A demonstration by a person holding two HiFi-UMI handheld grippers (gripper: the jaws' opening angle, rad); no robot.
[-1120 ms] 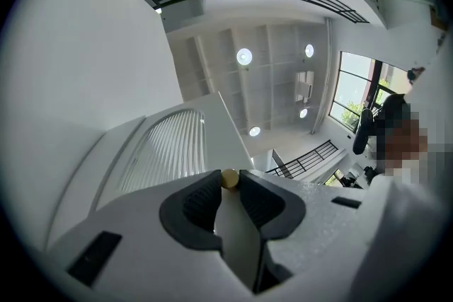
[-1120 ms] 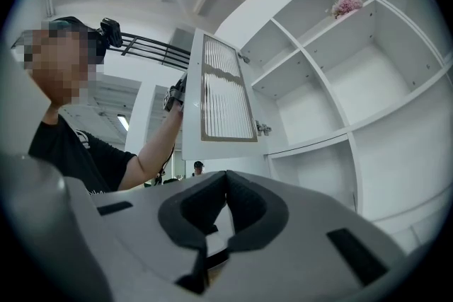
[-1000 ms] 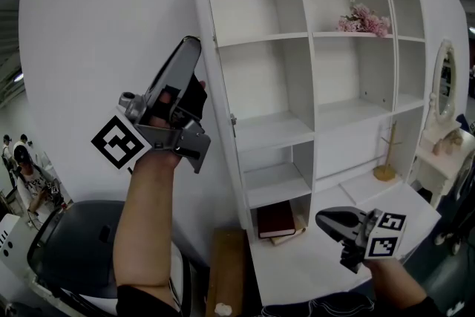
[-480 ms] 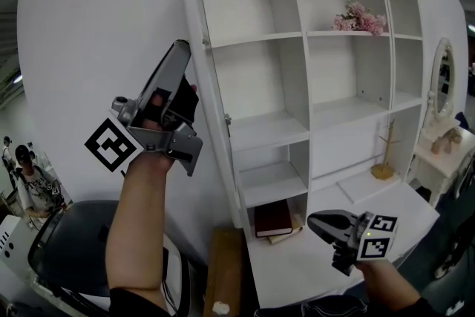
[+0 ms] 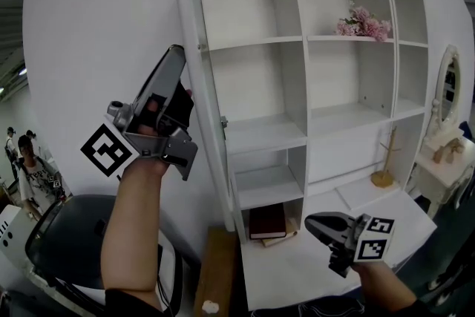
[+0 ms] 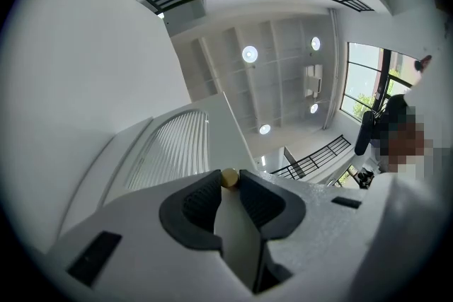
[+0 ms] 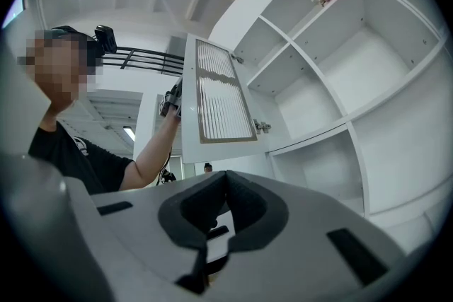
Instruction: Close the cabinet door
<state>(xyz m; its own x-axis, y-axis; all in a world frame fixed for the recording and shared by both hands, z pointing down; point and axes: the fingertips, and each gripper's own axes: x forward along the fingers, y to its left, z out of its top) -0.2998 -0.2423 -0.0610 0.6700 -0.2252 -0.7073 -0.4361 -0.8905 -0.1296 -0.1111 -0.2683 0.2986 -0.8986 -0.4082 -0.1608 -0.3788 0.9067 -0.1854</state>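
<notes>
The tall white cabinet door (image 5: 96, 48) stands open at the left of the shelf cabinet (image 5: 252, 137), its edge toward me. My left gripper (image 5: 174, 50) points steeply up along that edge. In the left gripper view the door's edge runs between the pads of my left gripper (image 6: 228, 180), which is shut on it, with a small brass knob (image 6: 228, 178) at the tips. My right gripper (image 5: 315, 220) hangs low over the white desk top (image 5: 297, 271), shut and holding nothing (image 7: 226, 177). The right gripper view shows the slatted door (image 7: 216, 99) with a hand at its far edge.
The shelves are mostly bare; pink flowers (image 5: 362, 21) sit at the upper right and a dark red book (image 5: 267, 220) in the lowest compartment. A wooden stand (image 5: 384, 173) and an oval mirror (image 5: 447, 85) are at the right. A dark chair (image 5: 67, 241) and a person (image 5: 30, 167) are at the lower left.
The head view has shifted a little, so the door and both grippers sit slightly further left. The left grip on the door is the same; the right gripper stays shut.
</notes>
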